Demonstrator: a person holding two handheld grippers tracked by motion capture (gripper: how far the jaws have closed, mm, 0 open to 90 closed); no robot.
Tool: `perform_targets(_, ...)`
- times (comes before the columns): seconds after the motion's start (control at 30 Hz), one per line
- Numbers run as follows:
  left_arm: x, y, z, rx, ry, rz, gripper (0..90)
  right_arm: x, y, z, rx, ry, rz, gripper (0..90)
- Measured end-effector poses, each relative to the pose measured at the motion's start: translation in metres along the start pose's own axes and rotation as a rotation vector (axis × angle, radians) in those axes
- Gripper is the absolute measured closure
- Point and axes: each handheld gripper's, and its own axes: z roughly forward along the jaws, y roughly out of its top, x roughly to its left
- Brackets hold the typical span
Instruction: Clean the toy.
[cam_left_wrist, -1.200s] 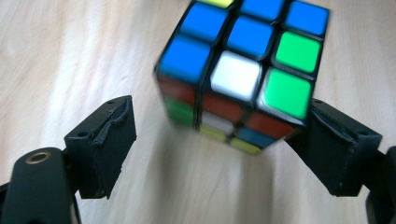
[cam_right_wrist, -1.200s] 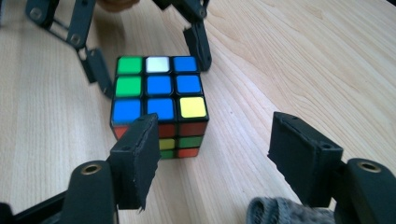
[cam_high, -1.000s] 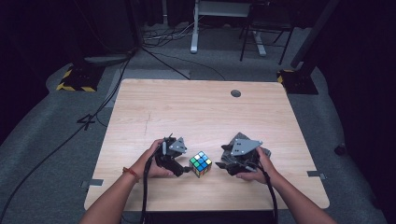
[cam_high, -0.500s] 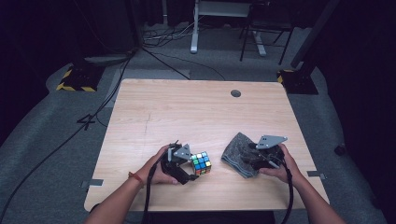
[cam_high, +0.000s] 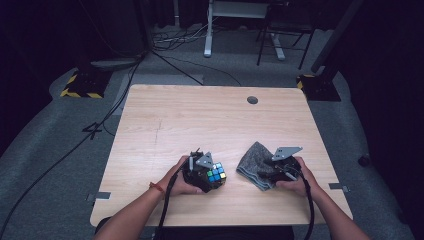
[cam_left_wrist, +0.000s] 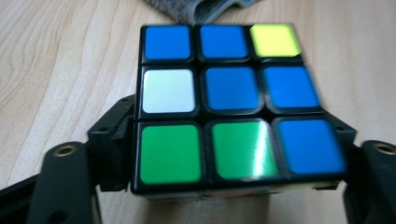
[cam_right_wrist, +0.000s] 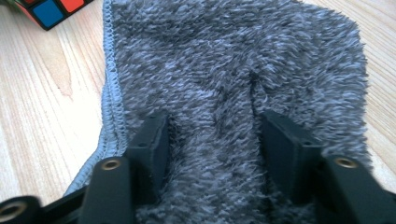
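A Rubik's cube (cam_high: 216, 174) rests on the wooden table (cam_high: 200, 120) near its front edge, blue squares mostly on top. My left gripper (cam_high: 212, 180) has just been closing and is shut on it; in the left gripper view the cube (cam_left_wrist: 219, 93) sits between the jaws of the gripper (cam_left_wrist: 231, 140), pads against its sides. Right of the cube lies a folded grey cloth (cam_high: 252, 157). My right gripper (cam_high: 265, 176) has just been closing too. In the right gripper view its jaws (cam_right_wrist: 212, 135) are sunk into the cloth (cam_right_wrist: 233, 56), pile bunched between them.
A round cable hole (cam_high: 252, 100) is in the table's far side. The cube's corner (cam_right_wrist: 49, 11) shows at the upper left of the right gripper view, close to the cloth's hemmed edge. Cables, desk legs and a yellow-black striped block (cam_high: 80, 85) are on the floor beyond.
My right gripper has moved right, away from the cube, and down onto the cloth's near right side. My left gripper has shifted a little and drawn its jaws in on the cube.
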Motion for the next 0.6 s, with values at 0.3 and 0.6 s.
perform_targets(0.3, 0.007, 0.008, 0.005, 0.027, 0.025, 0.036, 33.4, -0.001, -0.003, -0.002, -0.021, 0.000, -0.017, 73.2)
perform_targets(0.6, 0.006, 0.015, 0.000, -0.014, -0.006, 0.069, 33.7, -0.002, -0.003, -0.007, -0.045, -0.005, -0.028, 78.3)
